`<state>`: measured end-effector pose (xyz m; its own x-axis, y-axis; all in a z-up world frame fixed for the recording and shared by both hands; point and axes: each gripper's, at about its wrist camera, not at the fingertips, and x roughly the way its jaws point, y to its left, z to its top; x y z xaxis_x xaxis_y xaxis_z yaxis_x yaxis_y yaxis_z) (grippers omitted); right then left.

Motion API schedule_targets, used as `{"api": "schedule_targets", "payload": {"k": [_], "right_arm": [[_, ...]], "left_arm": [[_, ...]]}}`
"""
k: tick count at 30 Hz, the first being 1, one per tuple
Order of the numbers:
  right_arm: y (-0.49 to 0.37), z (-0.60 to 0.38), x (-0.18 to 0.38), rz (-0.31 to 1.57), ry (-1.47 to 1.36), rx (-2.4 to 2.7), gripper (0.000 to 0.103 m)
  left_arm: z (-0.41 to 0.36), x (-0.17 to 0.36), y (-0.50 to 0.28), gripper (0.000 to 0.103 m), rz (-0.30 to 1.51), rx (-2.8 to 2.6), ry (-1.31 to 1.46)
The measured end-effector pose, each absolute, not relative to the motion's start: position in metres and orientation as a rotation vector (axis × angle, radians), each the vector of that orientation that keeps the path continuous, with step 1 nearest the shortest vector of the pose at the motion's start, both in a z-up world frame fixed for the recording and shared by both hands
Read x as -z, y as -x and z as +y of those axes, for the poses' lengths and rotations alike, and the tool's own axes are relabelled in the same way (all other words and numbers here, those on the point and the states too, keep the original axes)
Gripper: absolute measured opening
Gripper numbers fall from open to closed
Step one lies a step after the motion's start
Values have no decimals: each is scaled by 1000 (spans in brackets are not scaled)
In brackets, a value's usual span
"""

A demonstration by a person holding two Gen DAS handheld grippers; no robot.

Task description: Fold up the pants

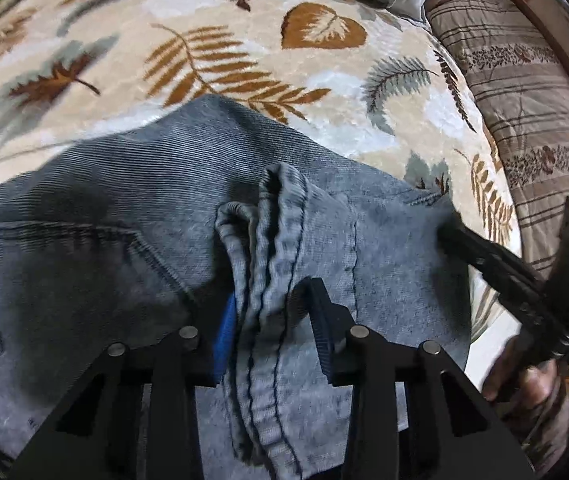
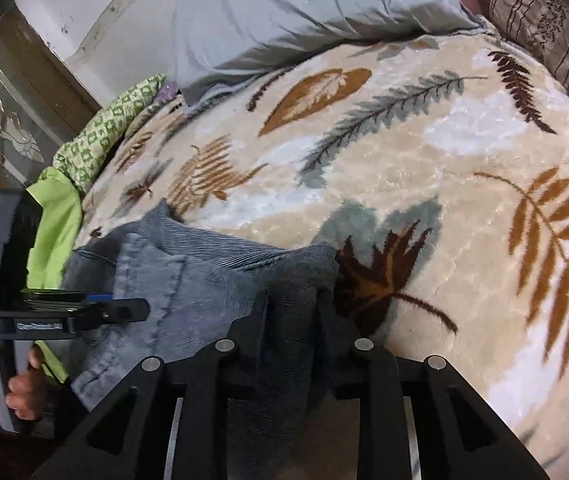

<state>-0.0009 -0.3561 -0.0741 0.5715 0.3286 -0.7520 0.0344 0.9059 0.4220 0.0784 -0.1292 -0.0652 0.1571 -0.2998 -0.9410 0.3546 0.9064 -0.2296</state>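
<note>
Grey-blue jeans (image 1: 132,208) lie bunched on a cream leaf-patterned blanket (image 1: 220,52). My left gripper (image 1: 272,320) is shut on a thick seamed fold of the jeans, which runs between its fingers. My right gripper (image 2: 290,316) is shut on another edge of the jeans (image 2: 204,280) near a corner. The right gripper also shows at the right of the left wrist view (image 1: 448,232), pinching the denim's edge. The left gripper shows at the left of the right wrist view (image 2: 124,312), clamped on the fabric.
A grey pillow (image 2: 304,12) lies at the head of the bed. A striped brown pillow (image 1: 524,92) sits at the right side. Green cloths (image 2: 96,136) lie at the bed's left edge beside a wooden cabinet (image 2: 0,120). The blanket (image 2: 444,180) stretches bare beyond the jeans.
</note>
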Motion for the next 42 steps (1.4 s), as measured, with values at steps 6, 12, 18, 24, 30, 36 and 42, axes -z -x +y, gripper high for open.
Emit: {"api": "schedule_targets", "payload": {"k": [6, 12, 18, 24, 30, 36, 42], "right_arm": [[38, -358, 69, 970, -524, -201, 37], [59, -353, 81, 987, -580, -206, 41], [64, -341, 87, 1053, -526, -218, 36], [74, -320, 72, 1032, -316, -215, 20], [73, -316, 88, 1062, -254, -159, 23], [82, -315, 52, 988, -216, -65, 33], [72, -271, 11, 921, -162, -142, 44]], "left_arm": [[-123, 49, -53, 34, 1271, 439, -113], [-121, 45, -34, 35, 1266, 430, -155], [-122, 57, -17, 35, 1317, 444, -179], [-118, 77, -9, 37, 1356, 429, -153], [-118, 77, -2, 40, 1300, 450, -178], [-96, 65, -8, 40, 1307, 472, -103], [-38, 44, -20, 49, 1284, 492, 21]]}}
